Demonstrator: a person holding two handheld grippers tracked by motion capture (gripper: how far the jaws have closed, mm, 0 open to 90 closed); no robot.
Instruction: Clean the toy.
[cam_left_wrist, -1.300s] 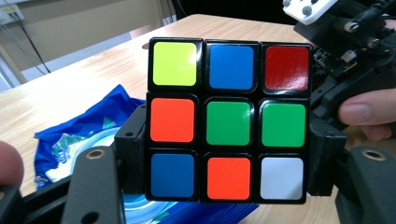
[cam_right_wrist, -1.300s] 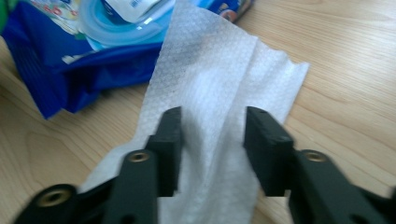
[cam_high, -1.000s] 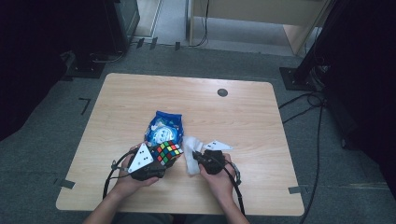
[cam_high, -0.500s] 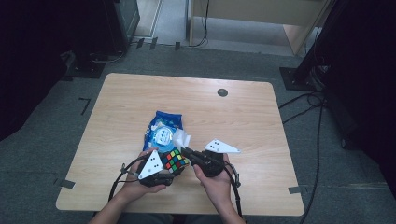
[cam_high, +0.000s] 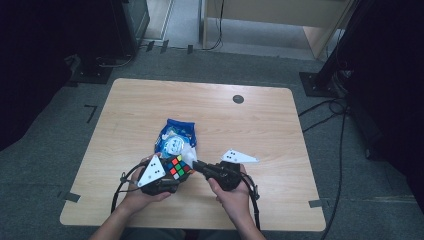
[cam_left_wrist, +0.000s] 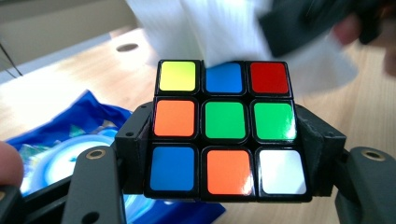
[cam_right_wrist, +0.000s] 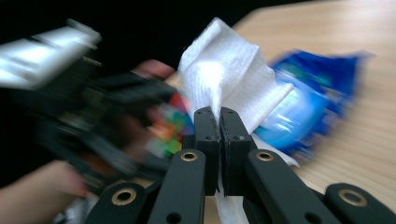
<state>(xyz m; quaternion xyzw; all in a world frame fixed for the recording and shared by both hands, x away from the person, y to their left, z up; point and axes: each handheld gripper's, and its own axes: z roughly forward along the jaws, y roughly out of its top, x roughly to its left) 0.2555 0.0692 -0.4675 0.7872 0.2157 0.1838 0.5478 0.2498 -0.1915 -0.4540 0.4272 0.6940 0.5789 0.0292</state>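
Nearest the person, the left tongs (cam_left_wrist: 224, 186) clamp a scrambled Rubik's cube (cam_left_wrist: 225, 127) above the table (cam_high: 125, 110). The right tongs (cam_right_wrist: 220, 121) pinch a white wet wipe (cam_right_wrist: 224, 74) against the cube's far side; wiping looks underway, most faces untouched. Beyond lies the blue wipes packet (cam_high: 176, 137).

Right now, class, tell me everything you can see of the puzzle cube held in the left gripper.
The puzzle cube is a scrambled three-by-three with a black frame and glossy stickers: yellow, blue, red; orange, green, green; blue, orange, white on the face shown. The left gripper clamps it by two opposite sides, lifted off the table, beside the blue packet. A white tissue, pinched in the right gripper, lies against its upper edge.
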